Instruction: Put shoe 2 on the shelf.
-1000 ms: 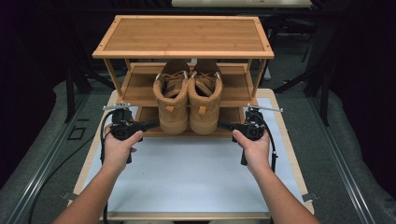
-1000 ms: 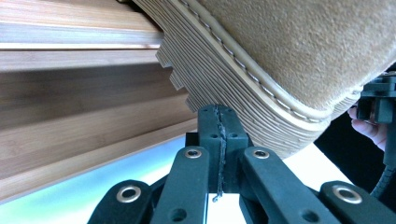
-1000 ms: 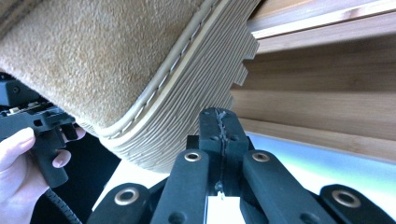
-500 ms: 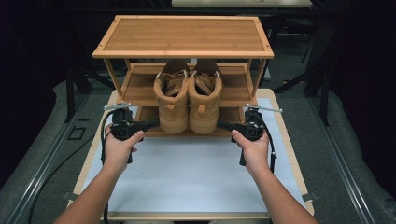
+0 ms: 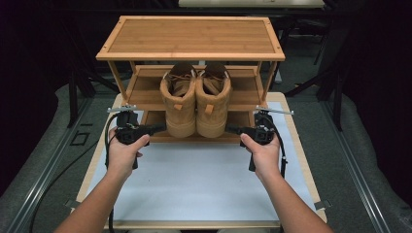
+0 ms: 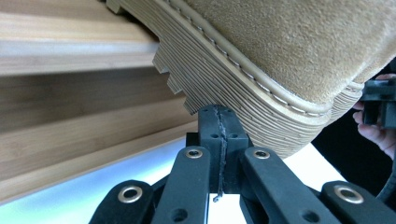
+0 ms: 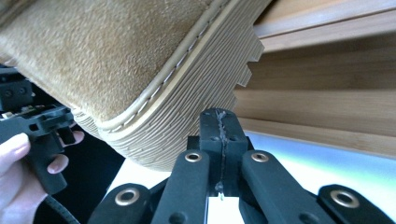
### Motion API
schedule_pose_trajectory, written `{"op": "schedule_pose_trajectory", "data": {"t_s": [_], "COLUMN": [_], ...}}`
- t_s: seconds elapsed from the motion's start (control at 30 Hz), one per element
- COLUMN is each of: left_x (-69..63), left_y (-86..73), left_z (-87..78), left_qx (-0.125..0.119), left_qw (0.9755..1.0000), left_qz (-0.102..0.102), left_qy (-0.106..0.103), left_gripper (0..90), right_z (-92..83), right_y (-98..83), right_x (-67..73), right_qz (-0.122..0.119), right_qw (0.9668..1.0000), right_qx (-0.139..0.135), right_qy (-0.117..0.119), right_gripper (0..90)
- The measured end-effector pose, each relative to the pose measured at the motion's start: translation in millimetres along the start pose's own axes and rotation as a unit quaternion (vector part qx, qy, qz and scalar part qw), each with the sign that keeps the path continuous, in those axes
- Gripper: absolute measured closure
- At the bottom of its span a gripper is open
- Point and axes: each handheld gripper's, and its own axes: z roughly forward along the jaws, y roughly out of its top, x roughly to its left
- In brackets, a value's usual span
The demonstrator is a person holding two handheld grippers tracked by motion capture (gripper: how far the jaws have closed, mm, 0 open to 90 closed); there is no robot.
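1. A dark room with grey floor surrounds a wooden-edged table (image 5: 92,167) topped by a white mat (image 5: 194,179).
2. At its far edge stands a bamboo shoe rack (image 5: 190,36).
3. A pair of tan boots (image 5: 196,99) sits on the rack's low shelf, heels toward the person.
4. The left gripper (image 5: 156,128) and right gripper (image 5: 232,129), jaws pressed together and holding nothing, flank the boot heels.

In the high view, the toes of the two tan suede boots (image 5: 196,99) are hidden under the bamboo shoe rack's (image 5: 190,36) top board. In both gripper views each boot is cut off by the picture's edge, and whether the closed tongs touch its ribbed sole can't be told.
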Motion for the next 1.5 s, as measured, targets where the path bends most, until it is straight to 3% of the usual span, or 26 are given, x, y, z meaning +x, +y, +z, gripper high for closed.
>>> {"op": "schedule_pose_trajectory", "data": {"t_s": [0.23, 0.4, 0.73, 0.97, 1.13, 1.3, 1.5], "left_x": [-5.3, -4.7, 1.4, 12.2, 15.9, 17.4, 16.6], "left_y": [14.6, 19.1, 32.0, 42.1, 47.0, 48.3, 49.3], "left_z": [-5.5, -1.8, 11.8, 22.3, 28.4, 33.6, 33.7], "left_qx": [-0.011, -0.011, -0.017, -0.017, -0.01, -0.012, -0.009], "left_qw": [0.9999, 0.9999, 0.9995, 0.9991, 0.9989, 0.9992, 0.9991], "left_qz": [0.002, -0.001, -0.008, -0.016, -0.01, -0.023, -0.018], "left_qy": [0.002, 0.012, 0.024, 0.036, 0.045, 0.031, 0.037], "left_gripper": [90.0, 90.0, 90.0, 90.0, 90.0, 90.0, 90.0], "right_z": [-6.5, -3.9, 6.6, 19.0, 25.7, 29.1, 28.5], "right_y": [10.9, 15.4, 31.0, 40.4, 46.1, 49.8, 51.6], "right_x": [9.2, 13.6, 9.8, 4.4, 1.5, -1.4, -1.2], "right_qz": [-0.007, -0.017, -0.018, -0.014, -0.017, -0.013, -0.015], "right_qw": [0.9999, 0.9997, 0.9991, 0.9989, 0.9984, 0.9977, 0.9972], "right_qx": [-0.009, -0.014, -0.021, -0.029, -0.03, -0.037, -0.035], "right_qy": [0.009, -0.009, -0.033, -0.033, -0.045, -0.055, -0.064], "right_gripper": [90.0, 90.0, 90.0, 90.0, 90.0, 90.0, 90.0]}}
